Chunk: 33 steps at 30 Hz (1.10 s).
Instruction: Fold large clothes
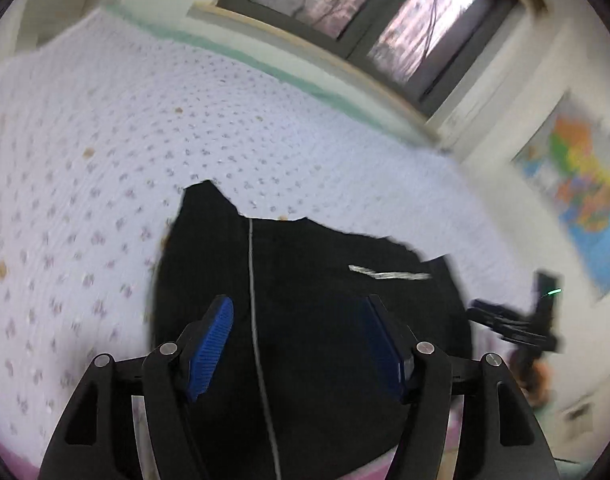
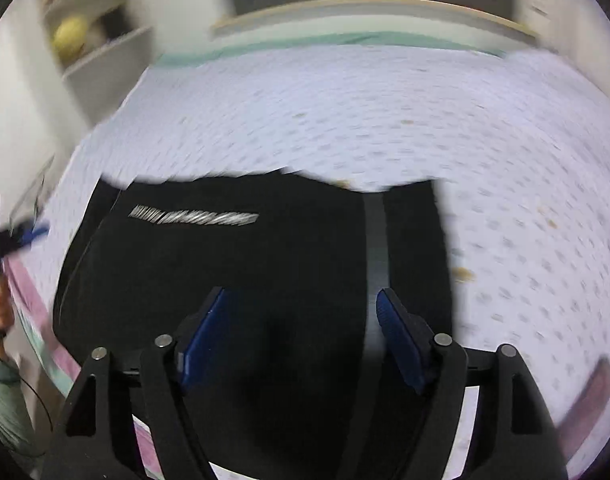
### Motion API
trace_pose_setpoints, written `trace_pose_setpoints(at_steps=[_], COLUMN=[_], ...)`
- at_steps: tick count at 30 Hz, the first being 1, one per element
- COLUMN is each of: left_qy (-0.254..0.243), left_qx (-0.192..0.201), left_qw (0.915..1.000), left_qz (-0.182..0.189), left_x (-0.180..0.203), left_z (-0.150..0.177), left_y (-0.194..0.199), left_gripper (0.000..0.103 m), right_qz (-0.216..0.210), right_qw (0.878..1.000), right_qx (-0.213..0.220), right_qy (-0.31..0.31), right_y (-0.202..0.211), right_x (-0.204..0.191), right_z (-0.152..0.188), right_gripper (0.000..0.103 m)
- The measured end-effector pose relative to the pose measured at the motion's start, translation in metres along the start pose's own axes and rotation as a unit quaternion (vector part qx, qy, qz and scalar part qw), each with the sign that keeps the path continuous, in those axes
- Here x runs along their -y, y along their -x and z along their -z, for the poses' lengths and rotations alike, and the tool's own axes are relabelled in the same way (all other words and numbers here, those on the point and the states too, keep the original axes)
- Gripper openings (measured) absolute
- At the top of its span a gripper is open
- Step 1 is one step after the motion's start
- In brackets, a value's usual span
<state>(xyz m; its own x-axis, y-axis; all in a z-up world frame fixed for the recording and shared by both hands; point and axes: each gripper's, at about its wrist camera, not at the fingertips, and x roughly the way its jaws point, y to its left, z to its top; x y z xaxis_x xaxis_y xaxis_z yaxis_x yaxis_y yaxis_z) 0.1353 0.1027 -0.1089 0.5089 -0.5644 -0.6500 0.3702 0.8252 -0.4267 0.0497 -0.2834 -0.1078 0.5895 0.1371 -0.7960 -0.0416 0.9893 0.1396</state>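
In the left wrist view, the patterned bedsheet fills the left and centre of the frame, and the black garment is seen lying flat on it in the lower middle, near the bed's front edge, with a thin pale stripe running down it and a strip of pale lettering toward the right. The left gripper is held above the cloth with its blue pads spread apart and nothing pressed between them, so it is released. Further right, at the lower right edge, the right gripper is glimpsed, blurred, below a coloured map on the wall. In the right wrist view, a sleeve and hand are seen at the far left, shelves in the upper left, and the same garment across the lower centre, a grey band marking its right part. The right gripper's jaws likewise stand apart over the fabric, empty. The garment is judged soft, limp and fairly light, likely to sag and crease when lifted; it is best taken at two edge corners at once, pinching through all layers, so the fold stays square and the sheet beneath is not caught
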Motion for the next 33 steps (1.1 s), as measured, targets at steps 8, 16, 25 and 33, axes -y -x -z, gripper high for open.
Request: trace_pose_setpoints(at_steps=[8, 16, 25, 33], left_qy=[0.088, -0.047, -0.136, -0.143], left_qx=[-0.107, -0.012, 0.136, 0.169], left_qw=[0.9888, 0.9912, 0.9594, 0.9480], left_qz=[-0.057, -0.123, -0.206, -0.229], left_x=[-0.044, 0.041, 0.146, 0.170], left_z=[0.009, 0.020, 0.058, 0.105], left_y=[-0.115, -0.022, 0.098, 0.119], left_gripper=[0.069, 0.069, 0.081, 0.081], right_qz=[0.013, 0.016, 0.050, 0.065], right_qw=[0.995, 0.998, 0.987, 0.985], right_qx=[-0.093, -0.012, 0.142, 0.155], right_qy=[-0.031, -0.056, -0.050, -0.033], right_y=[-0.100, -0.022, 0.119, 0.120], right_x=[-0.017, -0.029, -0.073, -0.107], right_z=[0.009, 0.024, 0.047, 0.071], right_gripper=[0.082, 0.078, 0.094, 0.094])
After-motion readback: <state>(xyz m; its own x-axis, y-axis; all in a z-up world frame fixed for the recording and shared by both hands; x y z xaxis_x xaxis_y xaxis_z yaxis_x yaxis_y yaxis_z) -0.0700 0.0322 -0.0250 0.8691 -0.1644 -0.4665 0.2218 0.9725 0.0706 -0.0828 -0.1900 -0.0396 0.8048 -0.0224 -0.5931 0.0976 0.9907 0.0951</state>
